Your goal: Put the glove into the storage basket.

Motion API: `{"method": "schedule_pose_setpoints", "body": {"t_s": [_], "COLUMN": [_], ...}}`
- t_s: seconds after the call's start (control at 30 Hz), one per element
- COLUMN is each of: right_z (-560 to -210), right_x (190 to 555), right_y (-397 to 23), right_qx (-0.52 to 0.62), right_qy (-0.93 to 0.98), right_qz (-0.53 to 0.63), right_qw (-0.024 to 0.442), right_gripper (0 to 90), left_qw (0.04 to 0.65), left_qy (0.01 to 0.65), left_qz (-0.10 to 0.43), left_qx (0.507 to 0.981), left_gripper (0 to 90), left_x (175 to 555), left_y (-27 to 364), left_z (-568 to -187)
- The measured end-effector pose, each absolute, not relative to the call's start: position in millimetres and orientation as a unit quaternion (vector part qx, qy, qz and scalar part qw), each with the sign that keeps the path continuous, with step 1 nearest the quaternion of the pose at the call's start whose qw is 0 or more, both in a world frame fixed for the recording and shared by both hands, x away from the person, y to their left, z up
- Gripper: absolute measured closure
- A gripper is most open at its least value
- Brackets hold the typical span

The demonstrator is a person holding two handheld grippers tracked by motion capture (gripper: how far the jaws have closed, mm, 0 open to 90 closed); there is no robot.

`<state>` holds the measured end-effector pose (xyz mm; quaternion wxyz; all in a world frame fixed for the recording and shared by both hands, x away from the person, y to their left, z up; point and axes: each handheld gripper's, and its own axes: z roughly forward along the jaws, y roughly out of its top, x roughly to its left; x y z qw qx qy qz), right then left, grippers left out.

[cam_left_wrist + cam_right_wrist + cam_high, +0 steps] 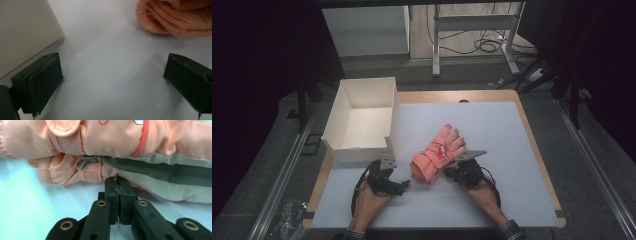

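Observation:
A pair of salmon-pink gloves [438, 152] lies stacked on the white table mat, fingers pointing to the far right. My right gripper [453, 171] is at the near right side of the pair. In the right gripper view its jaws [119, 181] stand pressed together, tips against the lower glove's [75, 173] edge; I see no fabric between them. My left gripper [404, 185] rests on the mat left of the gloves. In the left gripper view it [112, 67] is open over bare mat, with a glove cuff [175, 21] ahead to the right.
An open white cardboard box [362, 152] stands at the table's left edge, just beyond the left gripper; its wall [22, 32] is close beside the left jaw. The mat [502, 130] lies bare to the right of the gloves. Table legs and cables are on the floor behind.

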<state>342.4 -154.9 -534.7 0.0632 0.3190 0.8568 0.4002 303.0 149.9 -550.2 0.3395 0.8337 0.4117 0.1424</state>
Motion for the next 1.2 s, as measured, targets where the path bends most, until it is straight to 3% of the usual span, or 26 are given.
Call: {"method": "schedule_pose_setpoints", "body": {"t_s": [0.6, 1.2], "right_z": [-536, -520], "right_x": [357, 345], "right_y": [-149, -190], "right_qx": [0.329, 0.335], "right_qy": [0.851, 0.847], "right_qz": [0.402, 0.392], "right_qw": [0.072, 0.129], "right_gripper": [86.6, 62.2], "left_qw": [0.339, 0.342], "left_qy": [0.412, 0.413], "left_qz": [0.143, 0.139], "left_qx": [0.834, 0.833], "left_gripper": [1.4, 0.4], "left_x": [303, 304], "left_y": [149, 149], "left_z": [-550, -551]}}
